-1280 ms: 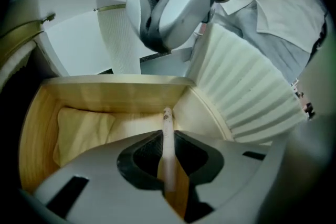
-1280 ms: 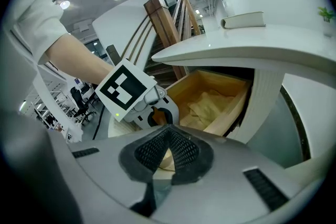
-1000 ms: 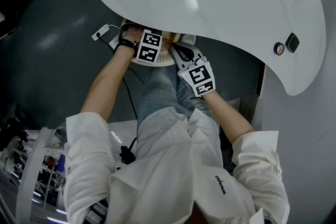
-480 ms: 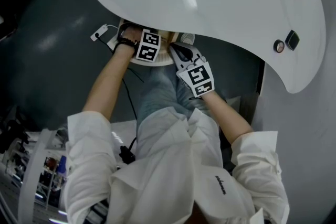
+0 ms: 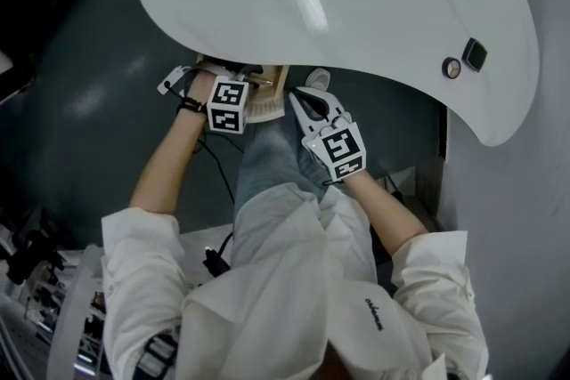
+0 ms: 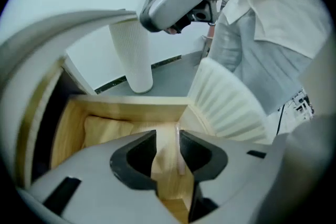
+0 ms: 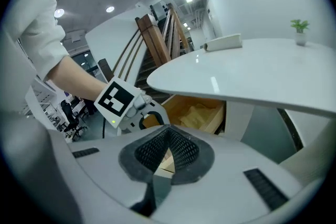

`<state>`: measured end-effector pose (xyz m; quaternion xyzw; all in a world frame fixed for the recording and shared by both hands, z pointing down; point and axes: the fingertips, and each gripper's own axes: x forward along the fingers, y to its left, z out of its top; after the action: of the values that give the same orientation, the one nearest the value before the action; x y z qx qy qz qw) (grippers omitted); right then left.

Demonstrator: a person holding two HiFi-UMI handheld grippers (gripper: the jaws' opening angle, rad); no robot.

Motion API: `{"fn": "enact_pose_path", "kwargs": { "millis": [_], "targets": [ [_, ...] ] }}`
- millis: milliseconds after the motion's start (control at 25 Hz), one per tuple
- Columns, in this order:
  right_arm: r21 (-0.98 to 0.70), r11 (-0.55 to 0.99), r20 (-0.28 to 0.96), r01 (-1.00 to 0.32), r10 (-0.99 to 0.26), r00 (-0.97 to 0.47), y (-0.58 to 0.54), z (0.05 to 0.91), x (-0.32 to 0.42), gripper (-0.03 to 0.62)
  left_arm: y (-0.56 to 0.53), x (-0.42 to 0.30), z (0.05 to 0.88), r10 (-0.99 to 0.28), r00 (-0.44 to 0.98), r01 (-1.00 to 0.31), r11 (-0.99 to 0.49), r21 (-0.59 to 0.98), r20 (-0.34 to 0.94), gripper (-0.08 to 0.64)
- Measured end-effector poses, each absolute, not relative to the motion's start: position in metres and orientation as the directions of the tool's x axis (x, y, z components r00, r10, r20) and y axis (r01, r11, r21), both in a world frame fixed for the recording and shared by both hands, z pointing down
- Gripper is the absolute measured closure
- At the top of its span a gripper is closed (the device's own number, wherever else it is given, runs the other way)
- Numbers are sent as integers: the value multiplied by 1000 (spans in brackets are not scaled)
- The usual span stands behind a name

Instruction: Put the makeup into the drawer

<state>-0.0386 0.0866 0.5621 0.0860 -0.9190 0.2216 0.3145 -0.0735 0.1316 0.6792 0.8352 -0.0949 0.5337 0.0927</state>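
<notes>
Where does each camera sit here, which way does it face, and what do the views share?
Head view: on the person's head, facing steeply down on the white table; shows shirt, both forearms, left gripper, right gripper.
Left gripper view: on the left gripper, facing down into the wooden drawer; its jaws have just been opening and clamp nothing.
Right gripper view: on the right gripper, facing the table's edge and drawer; its jaws are together.
Shared: all three show the drawer; each gripper view shows the other gripper.

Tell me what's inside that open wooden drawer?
A pale crumpled sheet and a slim pale stick show in the drawer. The left gripper, whose jaws have just been opening around the stick, covers the near part; anything there is hidden.
</notes>
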Motion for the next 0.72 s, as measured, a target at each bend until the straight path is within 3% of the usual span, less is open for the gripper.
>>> {"fn": "enact_pose_path", "kwargs": {
  "millis": [200, 360, 520, 720],
  "targets": [
    [-341, 858, 570, -384, -136, -810, 53, 511, 4, 575, 124, -38, 603, -161, 513, -344, -938, 30, 843, 393],
    [-325, 794, 526, -514, -299, -796, 23, 478, 52, 575, 97, 23, 550, -260, 625, -396, -918, 12, 736, 368],
    [-274, 711, 505, -647, -467, -726, -10, 455, 121, 575, 49, 95, 494, -387, 710, -488, -873, 15, 589, 367],
    [-232, 559, 495, -796, -637, -591, -48, 444, 209, 575, -12, 162, 468, -426, 748, -495, -869, 1, 510, 363]
  ]
}}
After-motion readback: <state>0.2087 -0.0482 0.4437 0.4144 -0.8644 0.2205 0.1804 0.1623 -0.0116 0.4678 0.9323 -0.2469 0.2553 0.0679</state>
